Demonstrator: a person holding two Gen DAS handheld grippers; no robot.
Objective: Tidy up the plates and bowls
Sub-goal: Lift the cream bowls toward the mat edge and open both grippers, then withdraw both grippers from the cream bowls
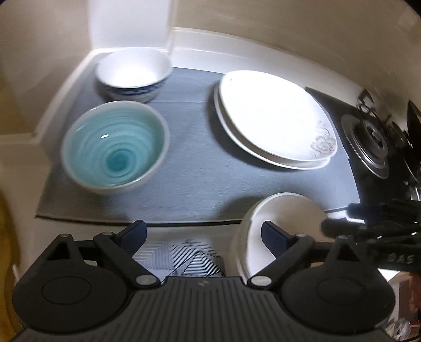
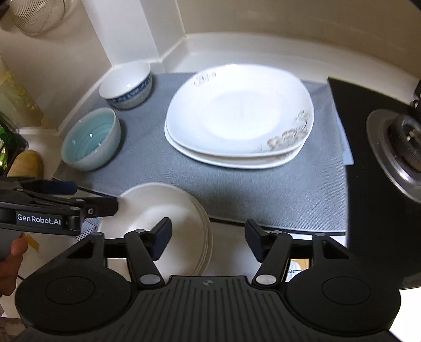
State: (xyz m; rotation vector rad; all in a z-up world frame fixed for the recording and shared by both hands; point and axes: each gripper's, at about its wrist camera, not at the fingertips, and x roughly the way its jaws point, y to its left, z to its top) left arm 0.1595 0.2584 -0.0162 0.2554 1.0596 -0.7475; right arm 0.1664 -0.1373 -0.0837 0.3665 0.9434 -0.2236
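Two stacked white square plates with a flower print lie on a grey mat. A turquoise bowl and a white bowl with a blue pattern stand at the mat's left. A stack of plain white round plates sits at the mat's near edge. My left gripper is open and empty, left of that stack. My right gripper is open and empty above the stack's right rim.
A black gas hob with a burner borders the mat on the right. White counter walls enclose the back and left. A striped cloth lies below the left gripper. A glass jar stands at the far left.
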